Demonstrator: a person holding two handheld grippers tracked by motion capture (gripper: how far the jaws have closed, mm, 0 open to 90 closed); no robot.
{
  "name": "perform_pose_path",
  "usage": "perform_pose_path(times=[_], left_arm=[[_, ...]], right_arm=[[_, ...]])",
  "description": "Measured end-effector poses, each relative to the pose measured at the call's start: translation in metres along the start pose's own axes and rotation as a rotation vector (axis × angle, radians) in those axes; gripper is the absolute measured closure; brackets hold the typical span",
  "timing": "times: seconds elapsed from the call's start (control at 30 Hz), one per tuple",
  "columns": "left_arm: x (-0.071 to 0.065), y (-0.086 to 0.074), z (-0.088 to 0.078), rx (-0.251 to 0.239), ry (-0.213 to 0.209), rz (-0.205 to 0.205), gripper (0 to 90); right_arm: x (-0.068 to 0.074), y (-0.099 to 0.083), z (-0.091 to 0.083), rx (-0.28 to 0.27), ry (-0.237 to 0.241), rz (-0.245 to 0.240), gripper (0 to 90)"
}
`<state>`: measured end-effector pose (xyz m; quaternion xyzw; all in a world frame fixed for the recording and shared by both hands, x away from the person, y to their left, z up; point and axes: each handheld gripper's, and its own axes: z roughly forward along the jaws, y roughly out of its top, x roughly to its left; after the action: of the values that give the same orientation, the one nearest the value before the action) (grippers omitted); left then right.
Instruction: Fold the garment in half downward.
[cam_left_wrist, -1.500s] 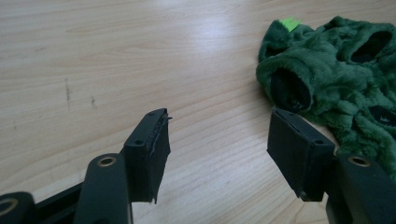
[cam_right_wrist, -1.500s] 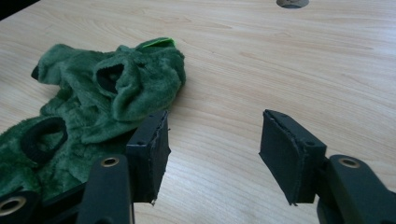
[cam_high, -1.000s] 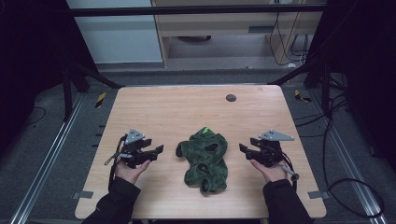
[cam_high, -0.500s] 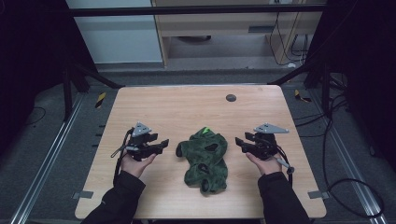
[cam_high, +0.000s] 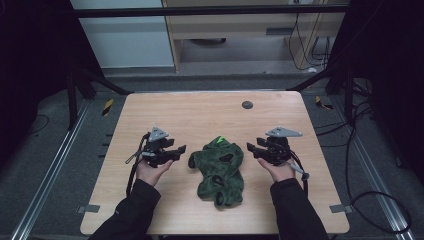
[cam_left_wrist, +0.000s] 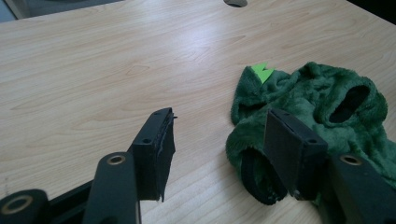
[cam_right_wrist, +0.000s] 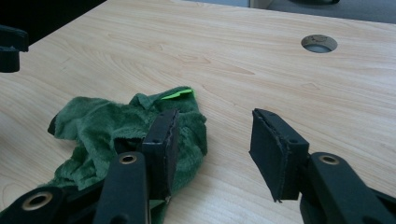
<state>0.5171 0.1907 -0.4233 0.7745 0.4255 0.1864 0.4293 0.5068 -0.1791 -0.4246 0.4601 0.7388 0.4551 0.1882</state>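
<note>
One green garment (cam_high: 220, 170) lies crumpled at the middle of the tabletop (cam_high: 200, 112), with a bright green tag (cam_high: 218, 140) at its far edge. The left tool (cam_high: 177, 150) sits just beside it, jaws apart and empty. The right tool (cam_high: 251, 149) flanks the opposite side; its jaws have just been closing, nothing between them.

garment (cam_high: 220, 169) mid-table | left gripper (cam_high: 176, 151) just left | right gripper (cam_high: 254, 150) just right | table hole (cam_high: 247, 105) behind
</note>
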Motion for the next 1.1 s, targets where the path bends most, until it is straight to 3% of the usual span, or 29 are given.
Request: perform_pose_path(times=[0.5, 1.1], left_arm=[[-0.009, 0.011, 0.027, 0.013, -0.031, 0.002, 44.9], [-0.014, 0.007, 0.07, 0.105, -0.045, 0.005, 43.8]], right_arm=[[0.004, 0.008, 0.029, 0.034, 0.024, 0.004, 53.7], [0.001, 0.005, 0.064, 0.092, 0.034, 0.019, 53.9]])
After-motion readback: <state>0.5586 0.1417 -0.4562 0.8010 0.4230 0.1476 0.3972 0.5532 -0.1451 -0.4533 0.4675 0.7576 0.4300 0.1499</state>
